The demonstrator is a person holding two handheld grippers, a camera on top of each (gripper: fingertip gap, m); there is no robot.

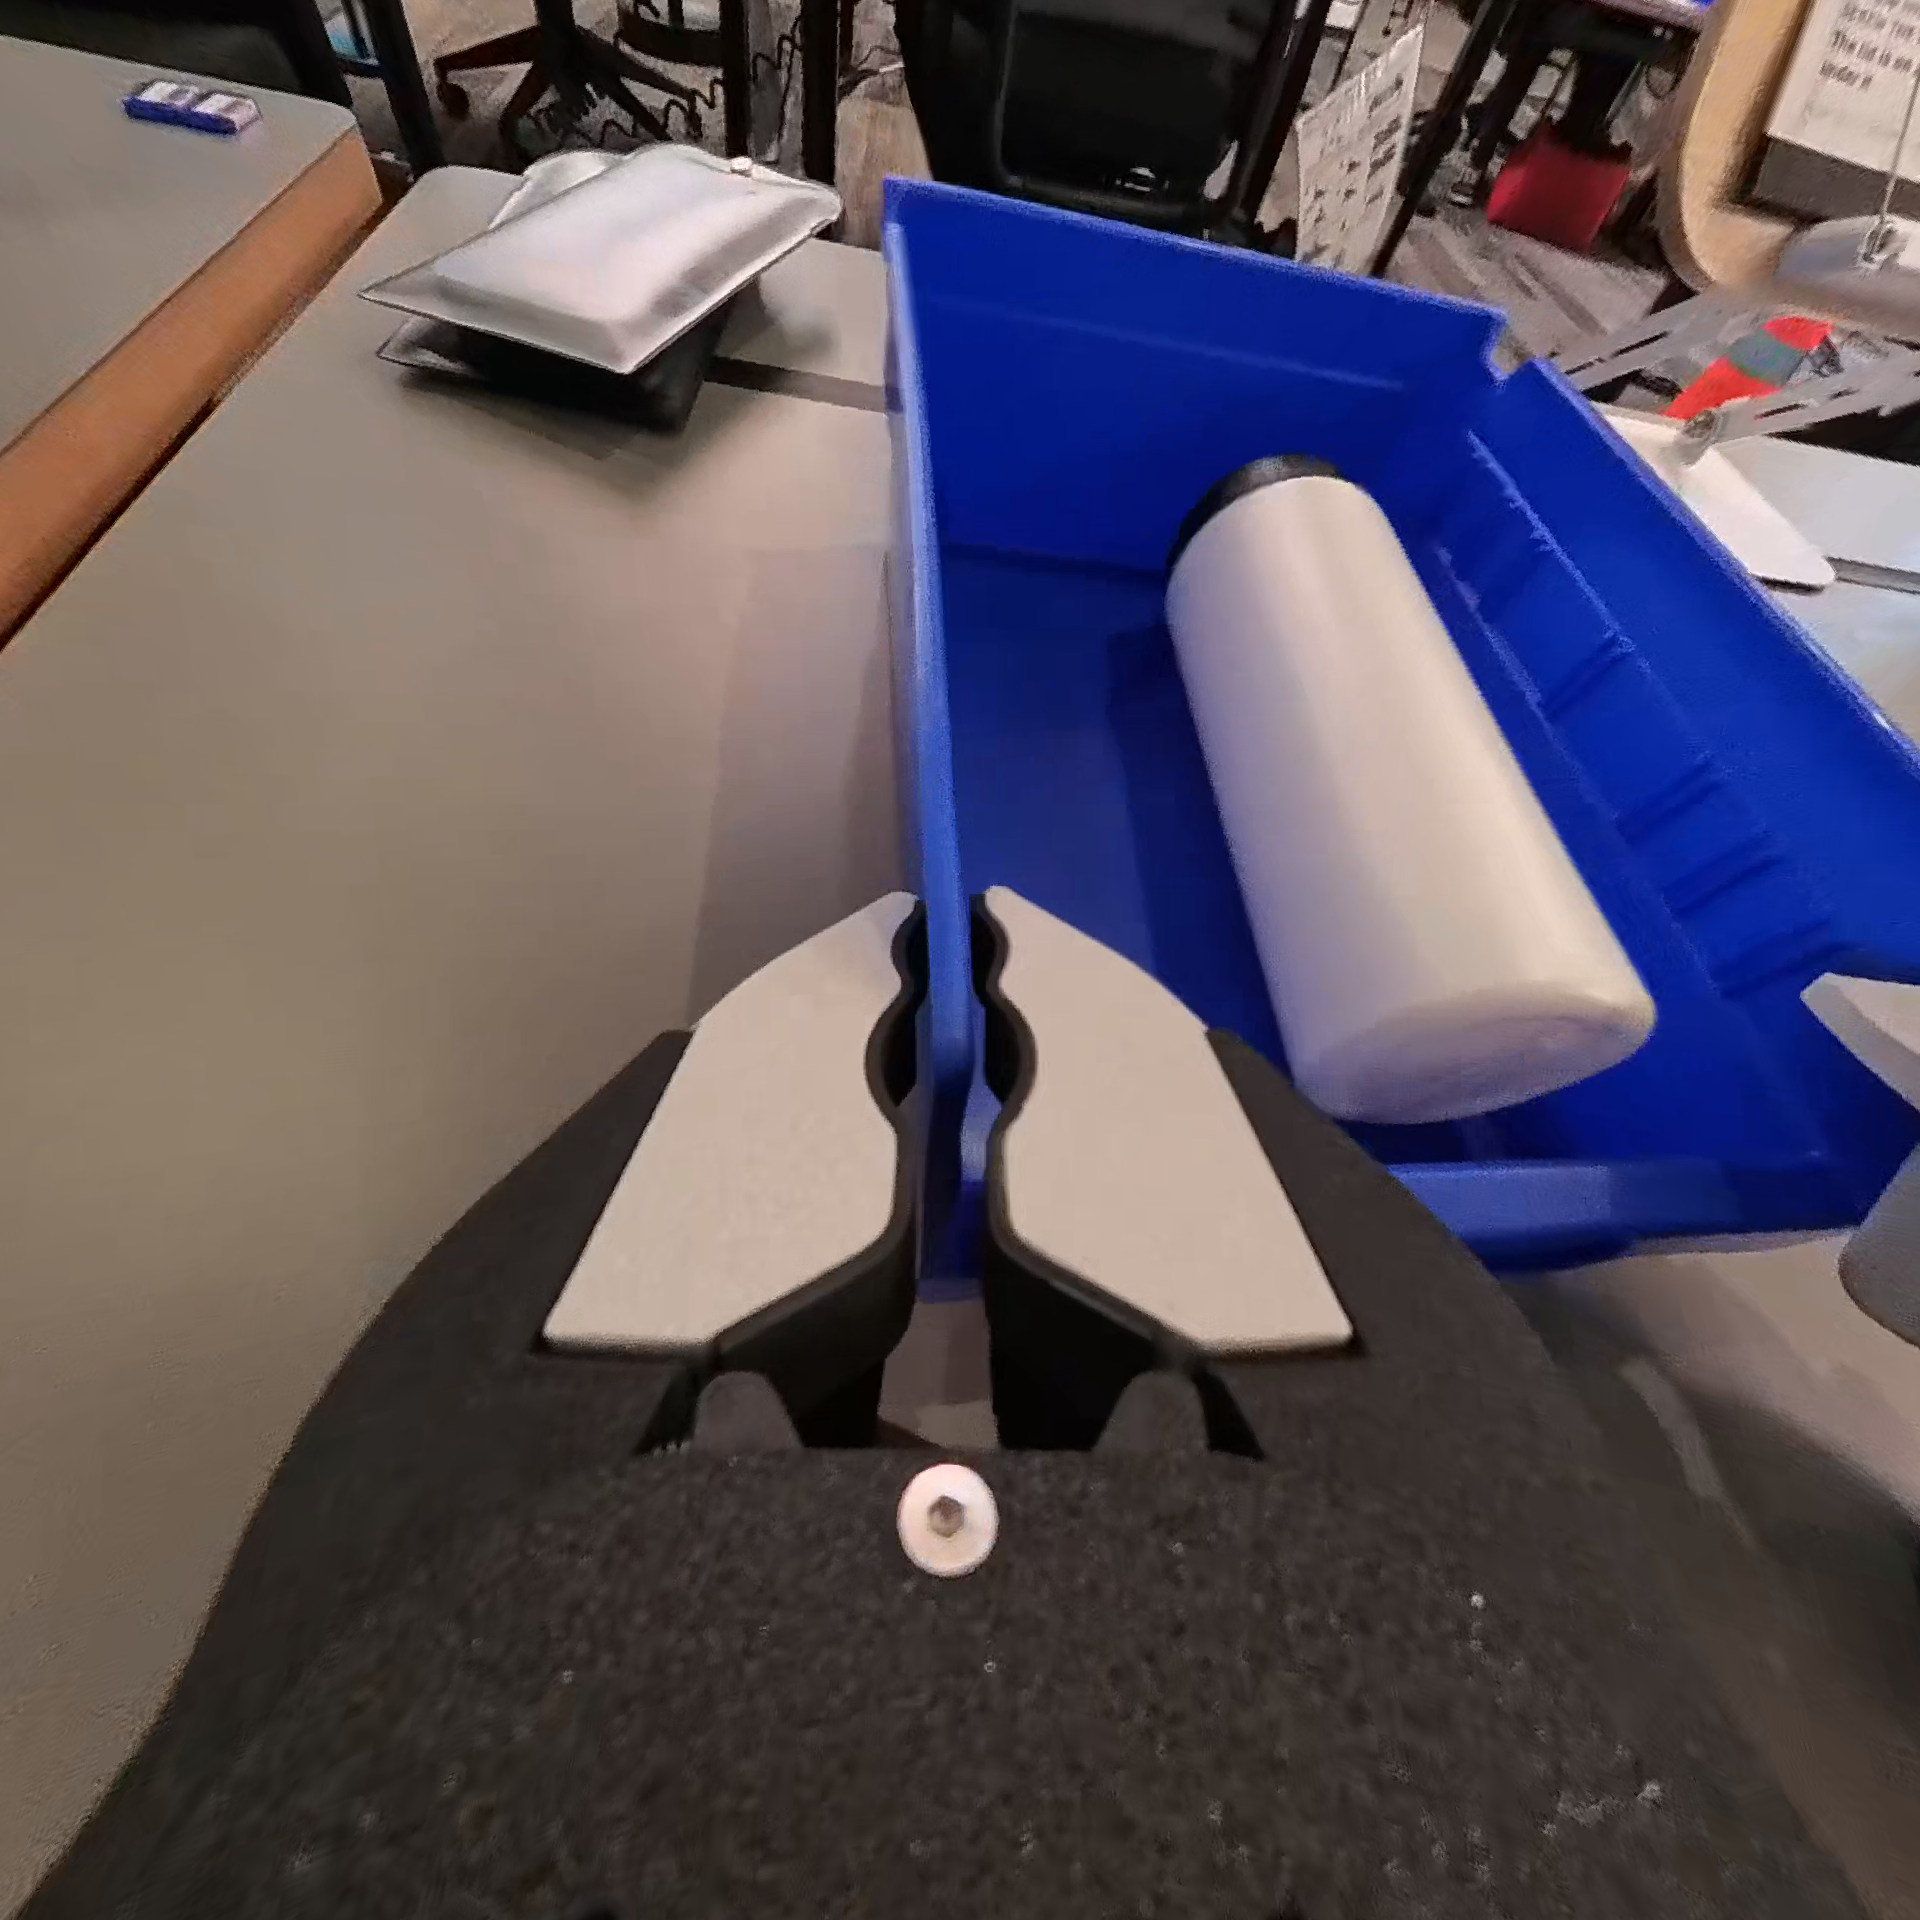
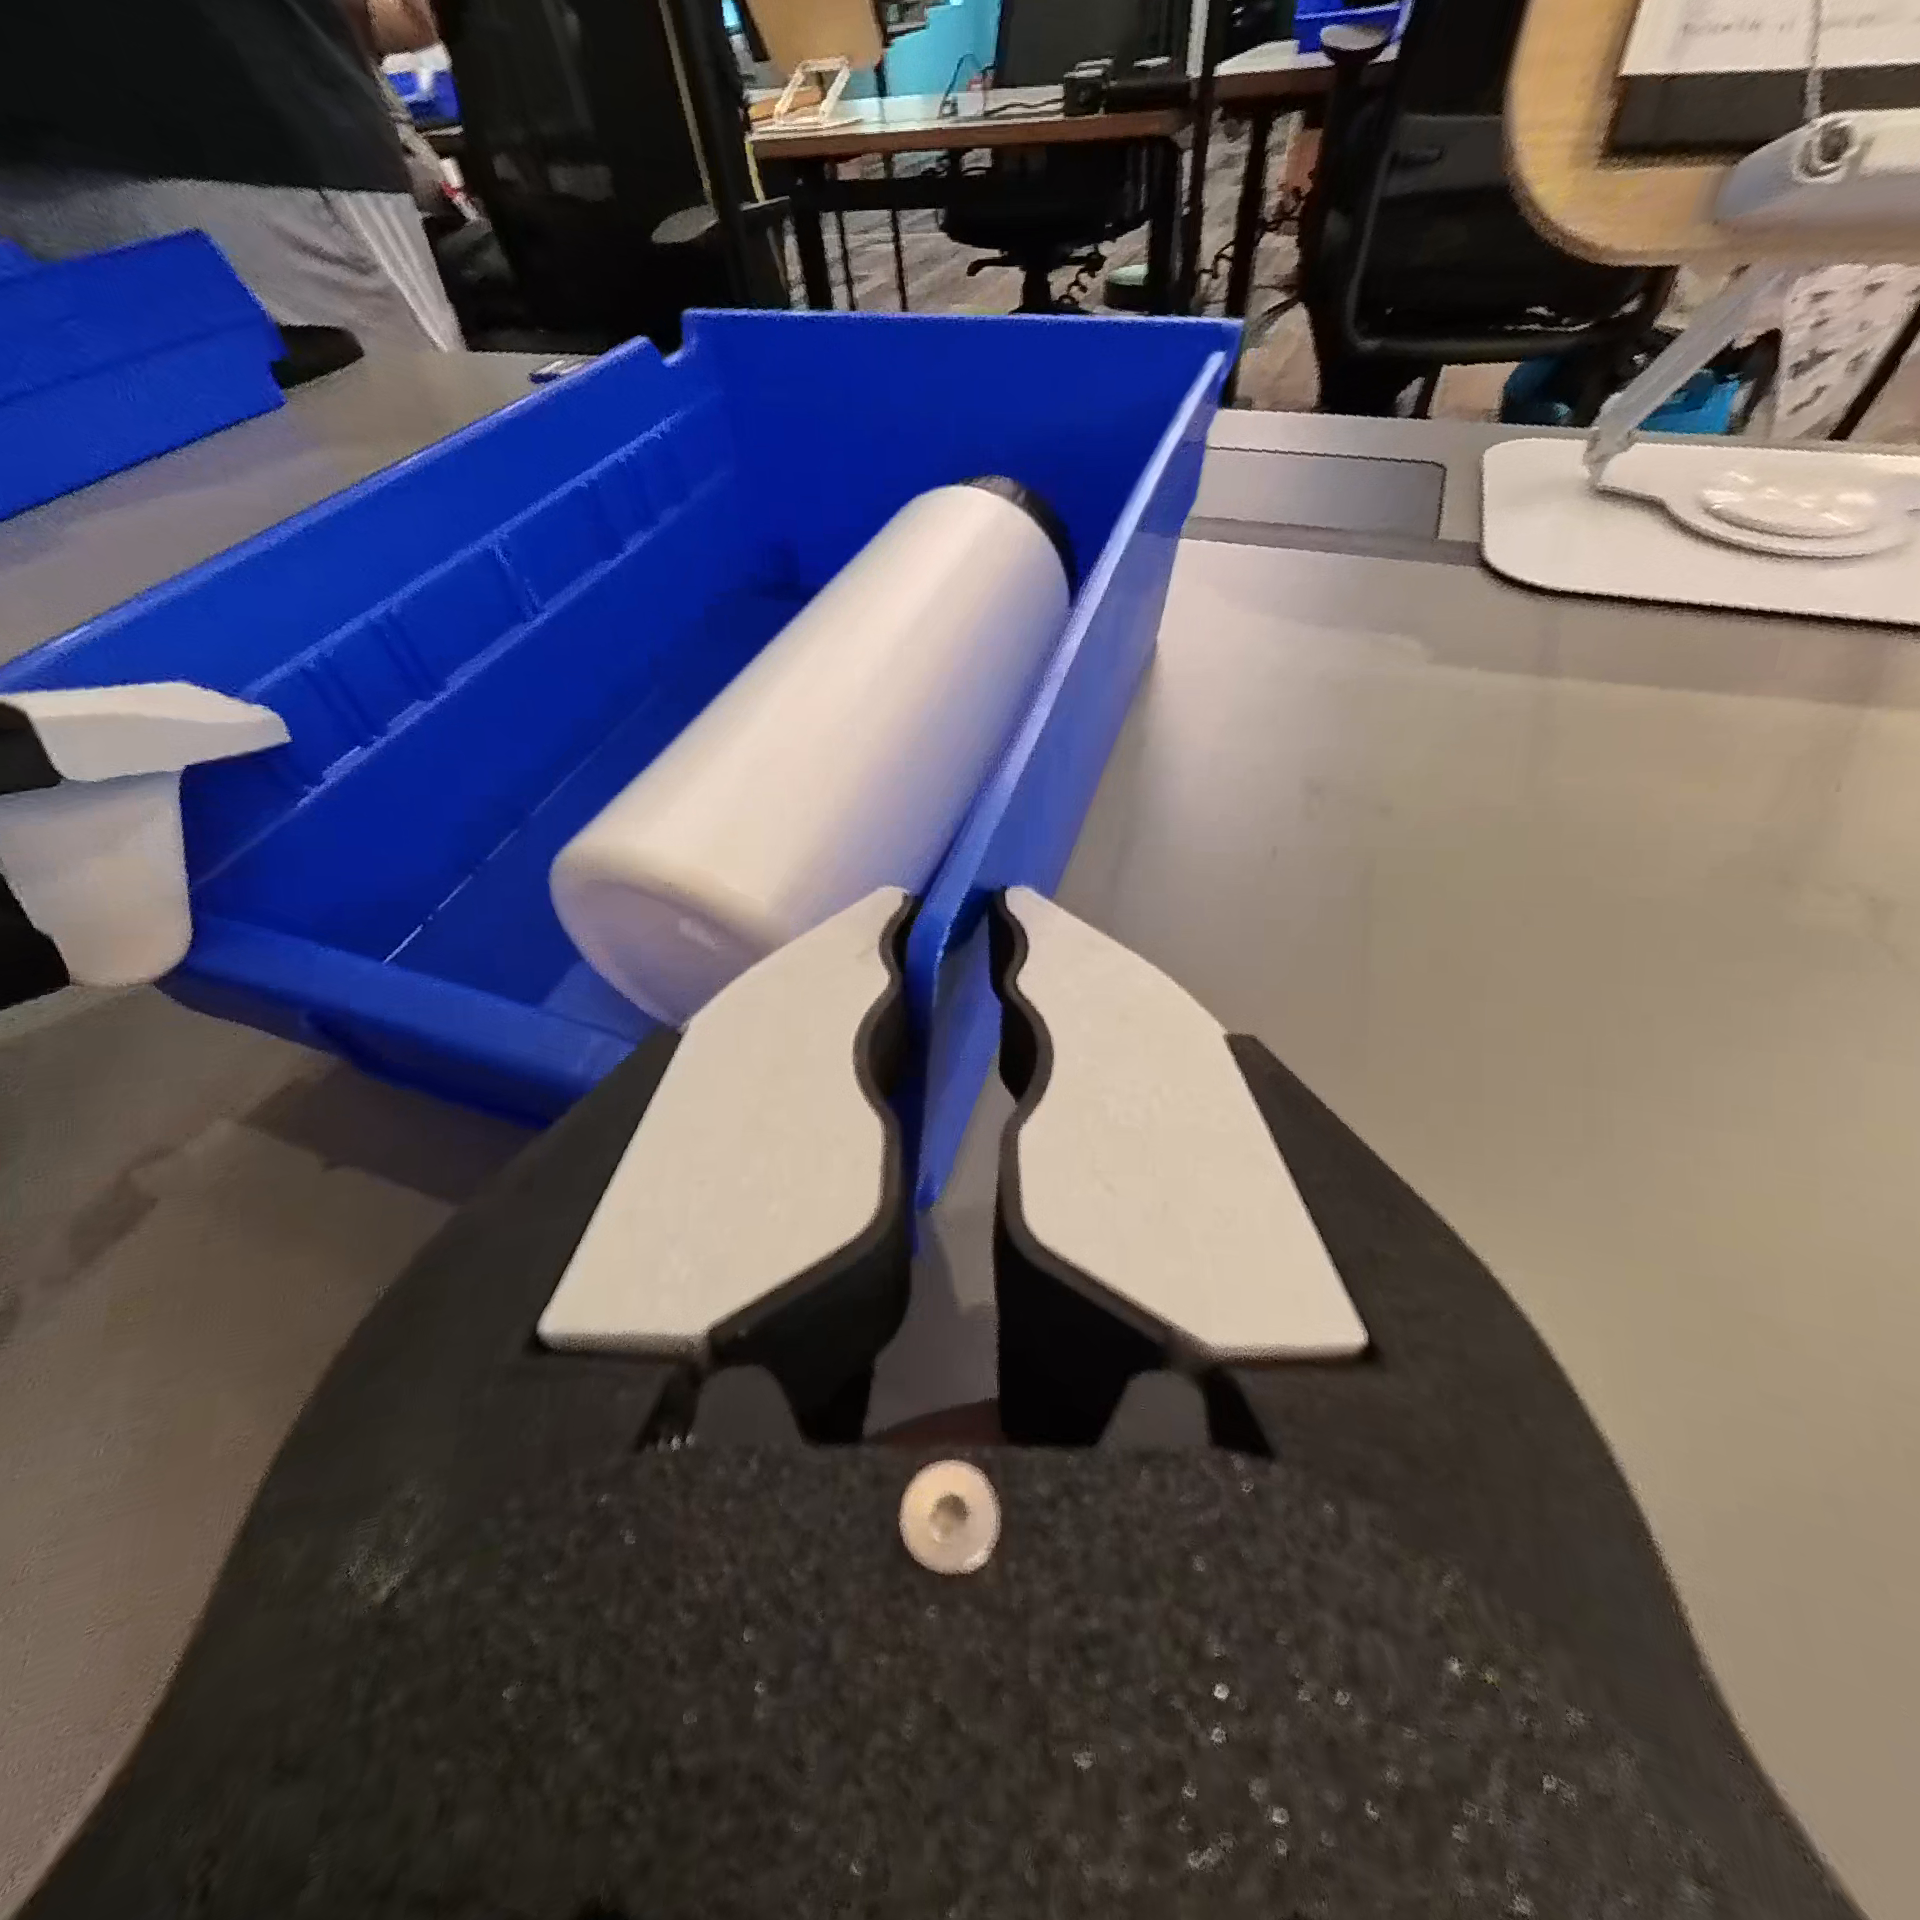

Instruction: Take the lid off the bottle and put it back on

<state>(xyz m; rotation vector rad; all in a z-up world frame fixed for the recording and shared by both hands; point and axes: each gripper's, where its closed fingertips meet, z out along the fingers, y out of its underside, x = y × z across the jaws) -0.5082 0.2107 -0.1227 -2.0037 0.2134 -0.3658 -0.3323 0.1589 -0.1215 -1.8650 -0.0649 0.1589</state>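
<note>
Between our left tongs' point(image 1: 948, 914) fingers runs the left long wall of the blue bin point(image 1: 925, 644); the jaws stand narrowly parted, both pads close against the wall, and we judge them clamped on it. Our right tongs point(image 2: 948, 914) straddle the opposite long wall of that bin in like manner, though a thin gap shows at the right-hand pad and we judge that hold looser, perhaps easing off. Neither tool has hold of the bottle.

Inside the bin, the white bottle point(image 1: 1382, 790) lies on its side along the right wall, base toward the near end. Its dark lid point(image 1: 1262, 480) points to the far end and appears seated on the neck.

The bin rests on the grey desk point(image 1: 436, 727), near its front edge. We judge the task proper not begun: lifting out, removing the lid and refitting it all remain.
</note>
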